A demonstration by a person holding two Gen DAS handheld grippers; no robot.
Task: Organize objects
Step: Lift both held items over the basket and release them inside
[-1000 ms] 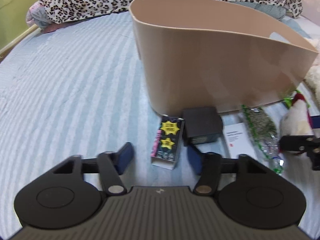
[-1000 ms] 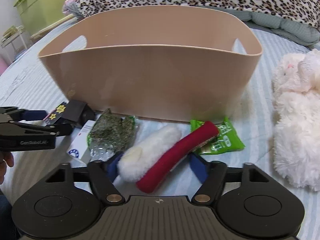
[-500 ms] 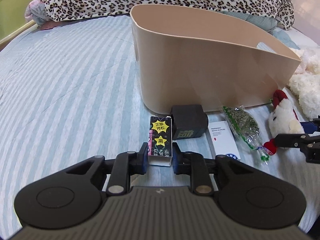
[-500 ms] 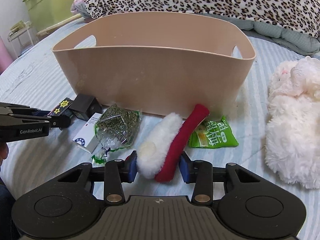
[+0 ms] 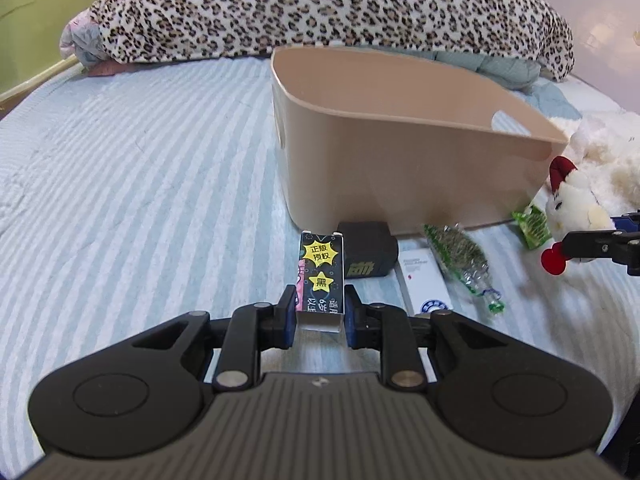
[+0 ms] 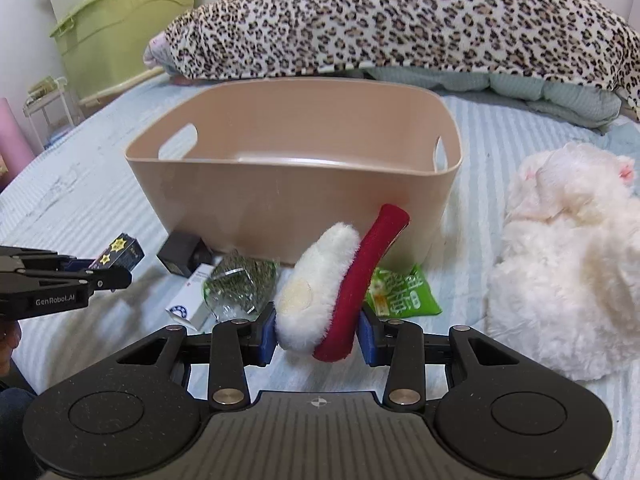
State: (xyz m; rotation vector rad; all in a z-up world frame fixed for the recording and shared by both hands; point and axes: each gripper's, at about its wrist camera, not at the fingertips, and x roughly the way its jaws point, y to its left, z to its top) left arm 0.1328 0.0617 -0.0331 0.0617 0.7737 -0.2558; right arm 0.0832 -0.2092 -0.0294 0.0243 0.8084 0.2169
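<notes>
My left gripper (image 5: 319, 315) is shut on a small black box with yellow stars (image 5: 322, 280) and holds it lifted off the bed, in front of the tan bin (image 5: 400, 168). My right gripper (image 6: 318, 338) is shut on a white and red plush toy (image 6: 332, 292) and holds it raised before the tan bin (image 6: 296, 204). The bin looks empty inside. Each gripper shows in the other's view: the left gripper (image 6: 100, 278) with the starred box (image 6: 120, 250), the right fingers (image 5: 592, 244) with the plush (image 5: 572, 216).
On the striped bed before the bin lie a black cube (image 5: 366, 250), a white card box (image 5: 424, 284), a clear bag of green bits (image 5: 460, 252) and a green packet (image 6: 404, 292). A large white plush (image 6: 568, 272) lies right. A leopard blanket (image 6: 400, 24) is behind.
Both grippers closed from open onto their objects and lifted them off the bed. Both views now sit higher and look further into the bin.
</notes>
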